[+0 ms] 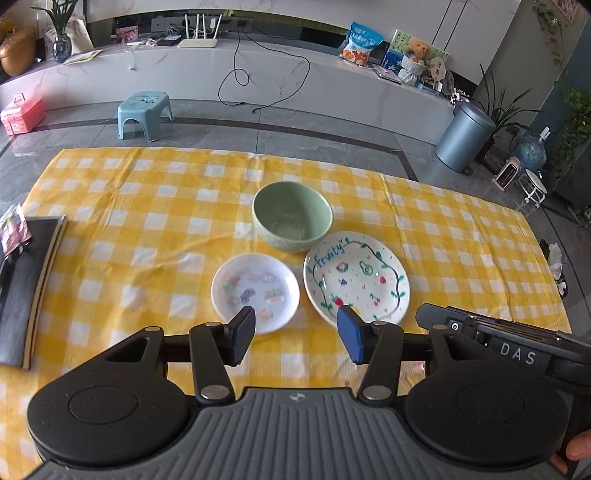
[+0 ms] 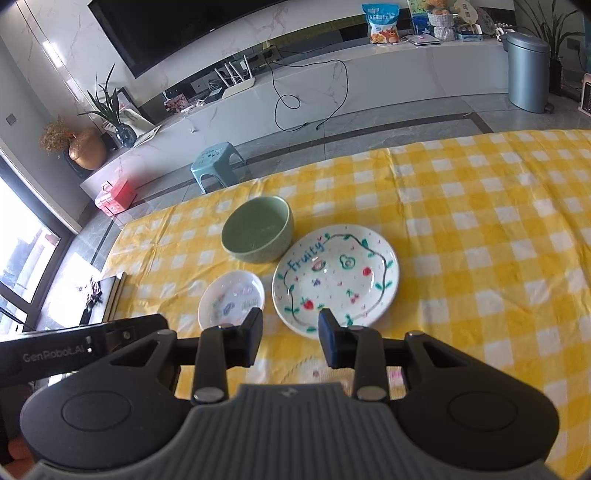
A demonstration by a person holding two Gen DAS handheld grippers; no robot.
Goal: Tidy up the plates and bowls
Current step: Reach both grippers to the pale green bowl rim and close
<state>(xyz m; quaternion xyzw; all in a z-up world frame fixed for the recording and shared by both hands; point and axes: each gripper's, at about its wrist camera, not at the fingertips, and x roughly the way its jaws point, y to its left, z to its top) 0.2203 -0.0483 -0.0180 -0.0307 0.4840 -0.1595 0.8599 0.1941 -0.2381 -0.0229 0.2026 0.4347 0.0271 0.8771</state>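
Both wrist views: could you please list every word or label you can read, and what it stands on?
"Fruity": large plate.
"DAS": right gripper's body, left wrist view.
"GenRobot.AI": left gripper's body, right wrist view.
Small plate stickers, snack bag: too blurred.

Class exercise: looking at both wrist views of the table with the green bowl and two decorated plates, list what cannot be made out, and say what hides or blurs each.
- Small plate: its near rim is covered by a jaw pad in both views; its drawings are too blurred to read.
- Fruity plate: its near edge is behind the right gripper.
- Dark flat object: cut off by the left-wrist view's left edge.
- Yellow checked cloth: what it covers is hidden.
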